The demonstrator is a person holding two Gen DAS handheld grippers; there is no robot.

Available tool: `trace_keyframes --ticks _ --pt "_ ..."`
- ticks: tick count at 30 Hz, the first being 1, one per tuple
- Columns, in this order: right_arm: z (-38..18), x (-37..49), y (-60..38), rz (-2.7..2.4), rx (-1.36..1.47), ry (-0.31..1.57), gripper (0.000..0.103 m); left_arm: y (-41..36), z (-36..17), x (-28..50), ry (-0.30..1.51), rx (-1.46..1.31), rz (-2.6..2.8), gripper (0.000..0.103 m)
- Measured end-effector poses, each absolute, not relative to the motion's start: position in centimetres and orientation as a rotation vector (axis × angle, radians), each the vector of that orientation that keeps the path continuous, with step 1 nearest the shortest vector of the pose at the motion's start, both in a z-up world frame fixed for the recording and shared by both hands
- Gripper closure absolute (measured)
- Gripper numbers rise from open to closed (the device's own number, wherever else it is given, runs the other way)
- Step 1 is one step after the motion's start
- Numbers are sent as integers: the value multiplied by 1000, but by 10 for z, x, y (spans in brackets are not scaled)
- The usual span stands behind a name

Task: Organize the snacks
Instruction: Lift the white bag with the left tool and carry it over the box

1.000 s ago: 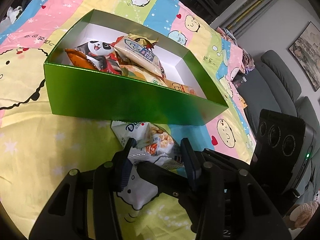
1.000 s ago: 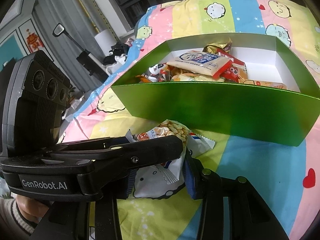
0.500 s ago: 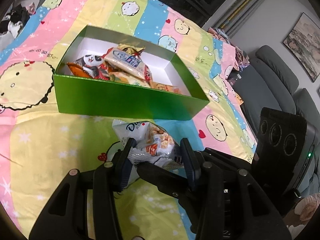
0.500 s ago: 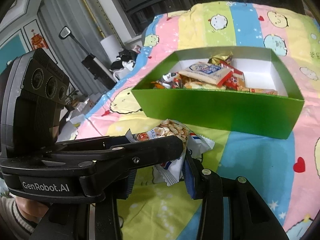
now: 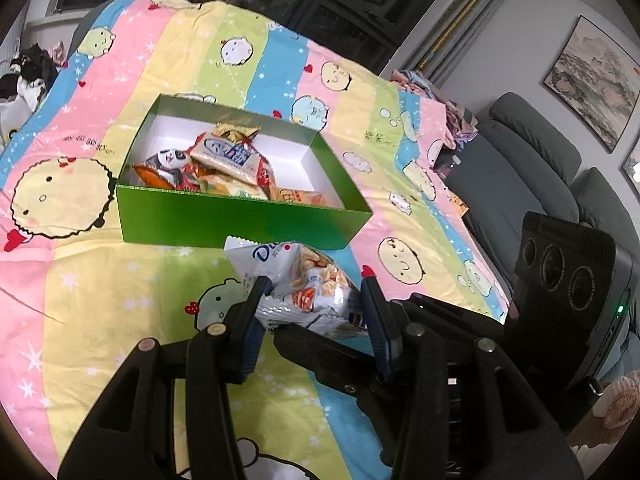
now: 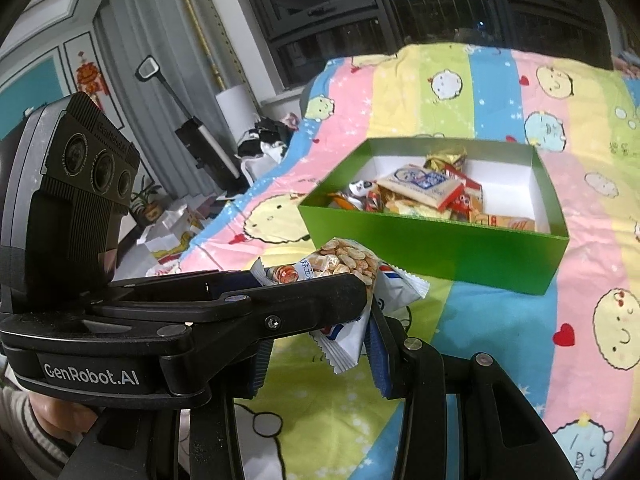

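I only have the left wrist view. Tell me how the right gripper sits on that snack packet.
Observer: In the right wrist view the snack packet hangs between the right gripper's fingers, with its lower corner against one blue pad. The other finger is mostly hidden behind the left gripper, so I cannot tell if it clamps.
Operator: Report who holds the left gripper.
Observer: A hand in a striped sleeve shows under its body.
Operator: Name what lies off the bed on that side.
Observer: White bags on the floor, and what looks like a stick vacuum leaning by the curtain.
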State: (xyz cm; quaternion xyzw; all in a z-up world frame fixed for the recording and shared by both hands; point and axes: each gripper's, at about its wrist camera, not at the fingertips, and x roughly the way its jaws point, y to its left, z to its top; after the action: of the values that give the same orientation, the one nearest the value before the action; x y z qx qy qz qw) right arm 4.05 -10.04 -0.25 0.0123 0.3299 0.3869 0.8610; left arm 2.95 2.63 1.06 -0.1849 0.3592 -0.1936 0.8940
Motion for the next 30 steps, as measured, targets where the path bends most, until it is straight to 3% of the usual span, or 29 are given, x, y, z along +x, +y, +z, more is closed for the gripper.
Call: trace_keyframes --ticks 30 --pt "42 18 -99 809 -25 543 60 26 55 10 607 -336 -409 57"
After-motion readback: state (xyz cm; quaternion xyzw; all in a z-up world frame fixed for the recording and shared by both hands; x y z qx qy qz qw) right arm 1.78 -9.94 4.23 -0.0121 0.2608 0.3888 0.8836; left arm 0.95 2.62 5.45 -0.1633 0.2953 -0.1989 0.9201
